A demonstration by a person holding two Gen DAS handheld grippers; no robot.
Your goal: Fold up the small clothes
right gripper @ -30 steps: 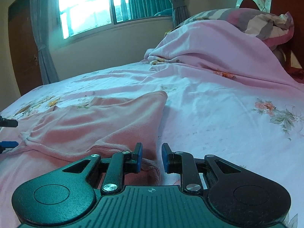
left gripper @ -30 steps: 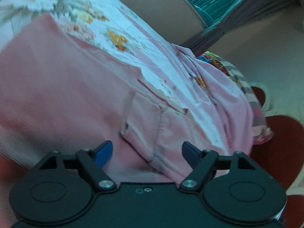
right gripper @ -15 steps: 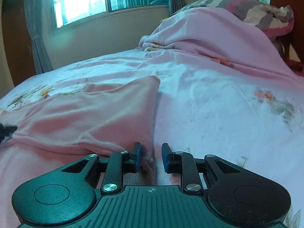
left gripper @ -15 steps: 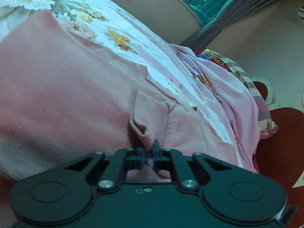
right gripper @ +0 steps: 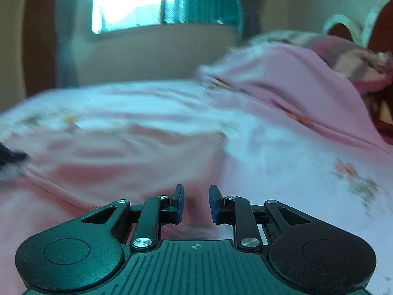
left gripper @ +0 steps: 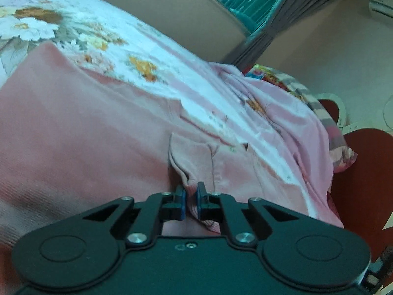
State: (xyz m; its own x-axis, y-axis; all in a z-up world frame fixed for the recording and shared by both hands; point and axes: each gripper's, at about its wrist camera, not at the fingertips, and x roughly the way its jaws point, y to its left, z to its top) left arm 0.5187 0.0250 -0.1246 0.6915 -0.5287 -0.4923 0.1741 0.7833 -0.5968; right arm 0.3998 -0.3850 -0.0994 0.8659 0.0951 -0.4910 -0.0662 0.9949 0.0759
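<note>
**Both claws at the pink garment on the bed**

The left claw (left gripper: 190,195) is clenched on a fold of the pink garment (left gripper: 73,132): its blue pads (left gripper: 182,204) stand close together with a ribbed edge of the cloth pinched between them. From that pinch a small flap of the fabric rises and bends back just ahead of the fingertips, and the rest of the garment spreads flat to the left and away across the bed.

The right claw (right gripper: 196,202) has its jaws a narrow way apart, with pink cloth of the same garment (right gripper: 137,162) lying in the gap; the view is blurred, so I cannot tell whether the pads press on it. At the far left edge of the right wrist view a dark shape sits by the garment's far edge, too blurred to name.

The garment lies on a floral bedsheet (left gripper: 137,46), white and pale pink with orange and cream flowers. Beyond it a pink blanket (right gripper: 294,78) is heaped toward the head of the bed, against a striped pillow (right gripper: 353,56). A dark red headboard (left gripper: 363,172) stands behind, and a window (right gripper: 127,2) with grey curtains (left gripper: 277,22) fills the far wall.
</note>
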